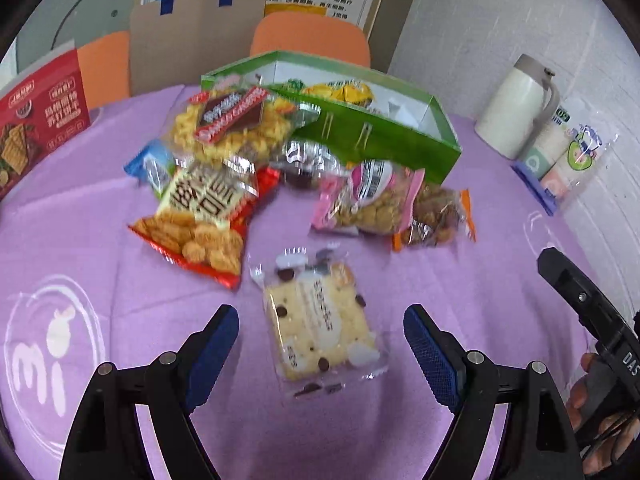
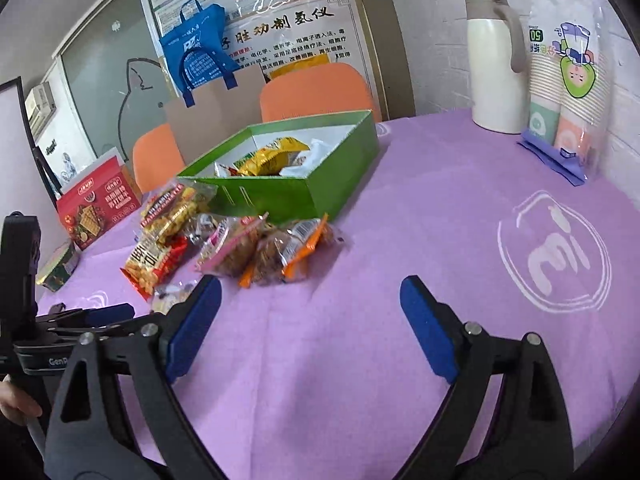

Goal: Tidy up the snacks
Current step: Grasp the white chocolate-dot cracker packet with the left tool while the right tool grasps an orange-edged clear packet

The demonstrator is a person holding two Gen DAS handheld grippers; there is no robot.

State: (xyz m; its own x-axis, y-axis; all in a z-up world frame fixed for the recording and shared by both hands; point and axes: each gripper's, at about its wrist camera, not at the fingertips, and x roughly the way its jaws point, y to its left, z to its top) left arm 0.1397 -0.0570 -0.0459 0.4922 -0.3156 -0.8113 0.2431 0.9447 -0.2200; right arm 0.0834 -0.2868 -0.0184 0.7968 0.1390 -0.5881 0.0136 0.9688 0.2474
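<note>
While both grippers hang over the purple tabletop (image 2: 360, 320), the left gripper (image 1: 320, 344) has its jaws spread wide, and a clear-wrapped chocolate-chip cake (image 1: 320, 320) lies flat between them, untouched. The right gripper (image 2: 310, 320) also has its jaws released, with only bare cloth between. Beyond the cake sits a loose pile: a red cracker bag (image 1: 200, 232), a pink packet (image 1: 368, 200) and an orange packet (image 1: 436, 216). Farther back stands the open green box (image 2: 340, 184), some snacks already inside.
</note>
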